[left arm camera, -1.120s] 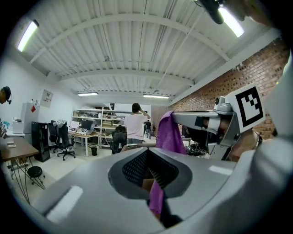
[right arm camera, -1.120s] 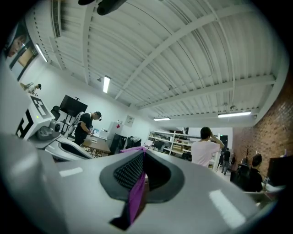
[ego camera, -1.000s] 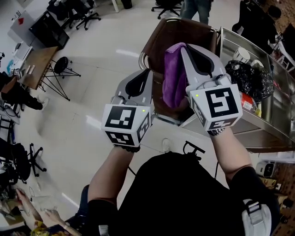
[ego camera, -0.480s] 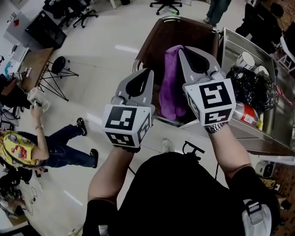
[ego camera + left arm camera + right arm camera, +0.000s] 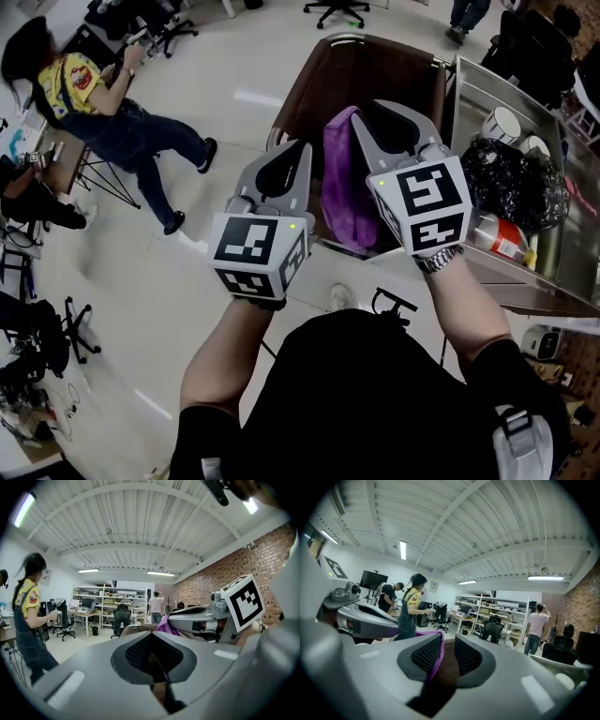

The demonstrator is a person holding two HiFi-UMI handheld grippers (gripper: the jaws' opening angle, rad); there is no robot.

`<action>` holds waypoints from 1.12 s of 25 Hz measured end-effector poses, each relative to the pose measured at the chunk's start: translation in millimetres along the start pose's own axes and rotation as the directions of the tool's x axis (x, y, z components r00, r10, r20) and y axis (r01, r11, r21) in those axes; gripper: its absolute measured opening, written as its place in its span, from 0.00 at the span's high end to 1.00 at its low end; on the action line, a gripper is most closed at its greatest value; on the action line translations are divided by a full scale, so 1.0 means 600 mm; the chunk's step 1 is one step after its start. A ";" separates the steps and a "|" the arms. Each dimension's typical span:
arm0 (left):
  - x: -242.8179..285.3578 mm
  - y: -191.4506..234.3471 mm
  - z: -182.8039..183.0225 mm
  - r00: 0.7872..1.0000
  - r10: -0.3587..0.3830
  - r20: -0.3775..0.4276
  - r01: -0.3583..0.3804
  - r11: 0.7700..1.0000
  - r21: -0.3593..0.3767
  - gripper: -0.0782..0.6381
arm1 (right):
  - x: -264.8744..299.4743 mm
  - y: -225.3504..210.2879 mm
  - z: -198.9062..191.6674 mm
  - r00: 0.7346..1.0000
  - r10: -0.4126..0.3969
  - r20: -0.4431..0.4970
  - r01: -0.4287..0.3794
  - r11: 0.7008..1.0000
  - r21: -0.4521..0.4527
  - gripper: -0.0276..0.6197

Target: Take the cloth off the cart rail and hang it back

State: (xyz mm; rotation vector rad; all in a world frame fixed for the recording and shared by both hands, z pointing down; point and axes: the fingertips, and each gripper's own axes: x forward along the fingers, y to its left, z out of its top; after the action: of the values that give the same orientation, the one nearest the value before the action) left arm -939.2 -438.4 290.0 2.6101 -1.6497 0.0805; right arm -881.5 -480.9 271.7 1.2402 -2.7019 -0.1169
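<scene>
Opening, the right gripper's (image 5: 391, 120) jaws loosen around the purple cloth (image 5: 343, 183) at the cart's (image 5: 298, 91) near edge. The left gripper's (image 5: 286, 157) jaws are pressed together, empty.

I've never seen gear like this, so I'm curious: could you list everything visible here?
brown metal-railed cart: one, brown, top centre of the head view
purple fabric cloth: one, purple, hanging by the cart's near rail
shiny steel trolley: one, silver, right of the cart
crumpled black plastic bag: one, black, on the trolley
person in yellow top: one, floor, upper left
left gripper: one, grey, shut, beside the cloth
right gripper: one, grey, jaws opening, cloth edge between them
</scene>
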 end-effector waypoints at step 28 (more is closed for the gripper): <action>0.024 0.030 0.011 0.999 -0.052 0.000 0.052 0.999 -0.012 0.90 | 0.104 0.022 -0.197 0.859 0.131 -0.494 -0.185 0.981 -0.061 0.80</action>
State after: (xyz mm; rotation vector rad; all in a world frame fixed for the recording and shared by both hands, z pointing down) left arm -949.1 -459.3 284.7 2.6414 -1.5765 0.0680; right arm -909.5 -519.7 396.8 0.8644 -2.3037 0.0678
